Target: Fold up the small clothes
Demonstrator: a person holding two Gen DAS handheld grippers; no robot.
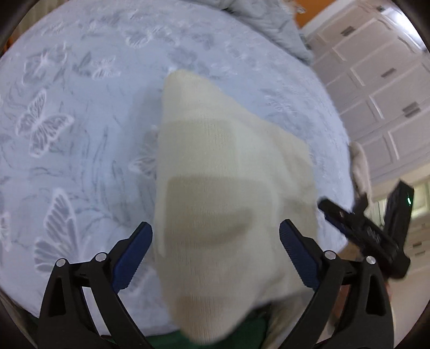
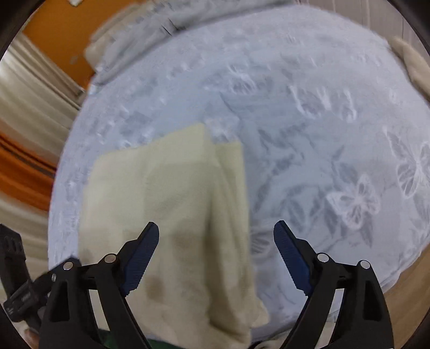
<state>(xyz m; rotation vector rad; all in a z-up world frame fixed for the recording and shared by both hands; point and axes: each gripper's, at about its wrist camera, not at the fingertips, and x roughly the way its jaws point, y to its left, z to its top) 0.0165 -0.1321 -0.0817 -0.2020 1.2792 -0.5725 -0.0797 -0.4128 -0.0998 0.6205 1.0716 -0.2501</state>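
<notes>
A cream knitted garment [image 1: 215, 204] lies partly folded on a pale blue bedspread with butterfly prints [image 1: 80, 112]. It also shows in the right wrist view [image 2: 172, 214], with a folded strip along its right side. My left gripper [image 1: 216, 235] is open, hovering above the garment's near end, holding nothing. My right gripper [image 2: 216, 235] is open and empty, above the garment's right edge near the bed's front. The right gripper also shows at the right of the left wrist view [image 1: 368, 228].
A second cream cloth [image 1: 361, 166] lies at the bed's right edge; it also shows in the right wrist view [image 2: 414, 64]. A grey blanket [image 1: 268, 24] is heaped at the far end. White panelled cabinets [image 1: 381, 80] stand to the right. Something green [image 1: 242, 330] lies under the garment's near end.
</notes>
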